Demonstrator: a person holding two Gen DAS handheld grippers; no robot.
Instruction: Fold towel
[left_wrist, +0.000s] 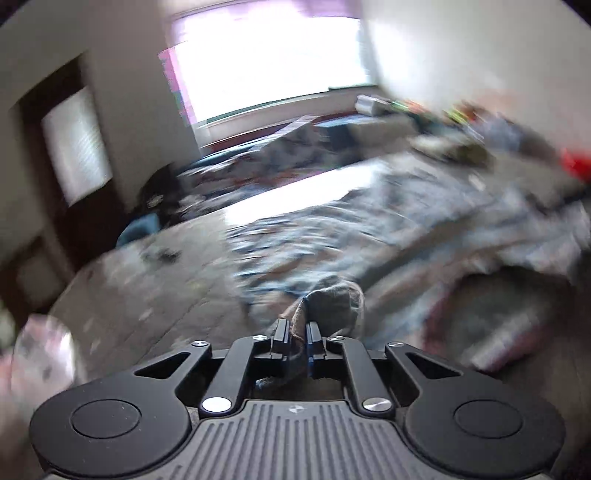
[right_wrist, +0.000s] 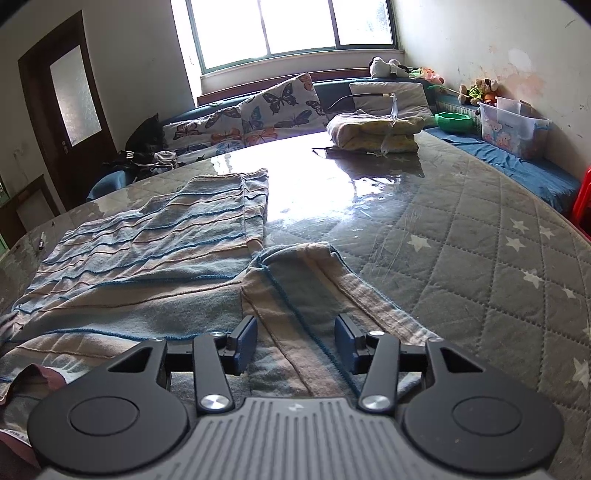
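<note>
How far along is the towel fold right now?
Done: one corner of the striped towel already lies flipped over. In hand: the left gripper is shut on a bunch of towel cloth; the right gripper hangs open over the near edge, holding nothing. Left: most of the towel lies spread on the mattress.

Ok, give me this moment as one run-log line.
left gripper: shut on towel edge | right gripper: open over towel, nothing gripped | towel: partly folded, on mattress

light: window backlit | glare: mattress | left view: motion-blurred
</note>
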